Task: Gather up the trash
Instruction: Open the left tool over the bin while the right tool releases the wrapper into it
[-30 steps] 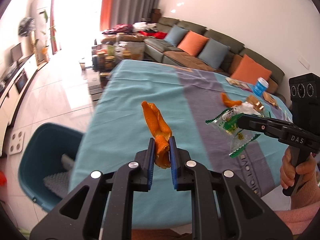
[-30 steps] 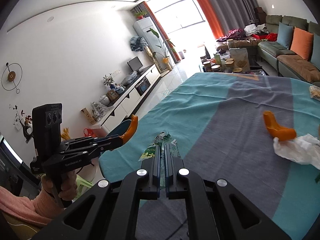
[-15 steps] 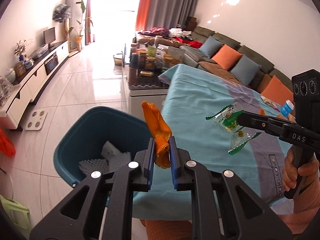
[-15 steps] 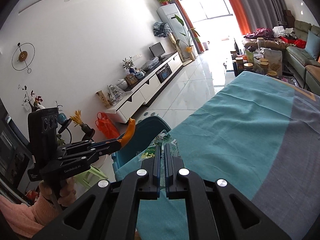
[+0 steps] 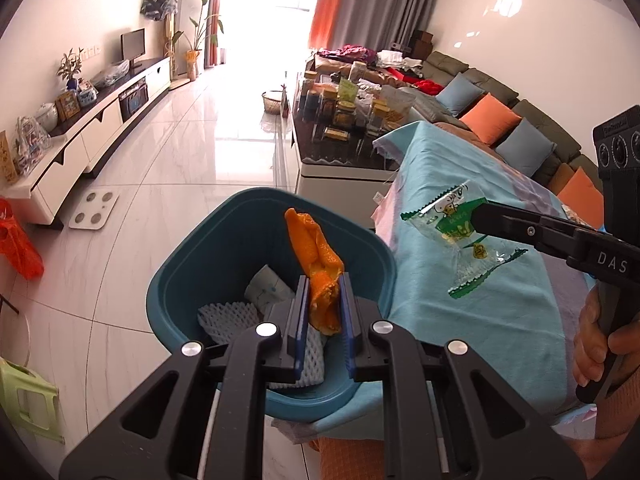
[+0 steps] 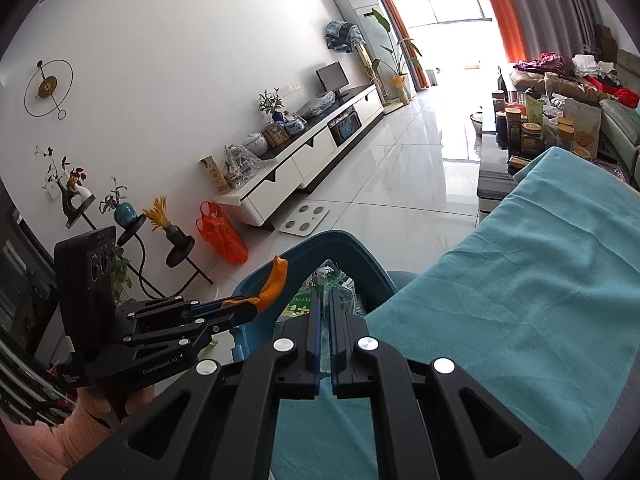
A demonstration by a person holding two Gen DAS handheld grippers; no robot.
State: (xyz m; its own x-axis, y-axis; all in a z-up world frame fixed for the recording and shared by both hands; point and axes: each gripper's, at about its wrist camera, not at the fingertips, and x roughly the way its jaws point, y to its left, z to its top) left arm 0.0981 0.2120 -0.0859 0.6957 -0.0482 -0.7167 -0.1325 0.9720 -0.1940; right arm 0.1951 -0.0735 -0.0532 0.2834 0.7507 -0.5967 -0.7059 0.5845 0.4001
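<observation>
My left gripper (image 5: pixel 323 284) is shut on an orange peel (image 5: pixel 316 252) and holds it over the teal trash bin (image 5: pixel 192 264) on the floor. The bin holds white foam netting (image 5: pixel 228 316) and crumpled paper. My right gripper (image 6: pixel 325 300) is shut on a clear green-printed snack wrapper (image 6: pixel 304 304), which also shows in the left wrist view (image 5: pixel 456 236), at the table's edge beside the bin (image 6: pixel 360 248). The left gripper (image 6: pixel 256 304) with the peel (image 6: pixel 276 280) shows in the right wrist view.
The table has a teal and grey cloth (image 5: pixel 500 288). A dark coffee table (image 5: pixel 344 148) with jars stands behind the bin. A white scale (image 5: pixel 94 210), a red bag (image 5: pixel 18 248) and a green stool (image 5: pixel 24 396) are on the tiled floor. A sofa (image 5: pixel 500 116) lines the right wall.
Both grippers have swung left from over the table towards the bin, each still holding its piece. The peel now hangs over the bin's opening.
</observation>
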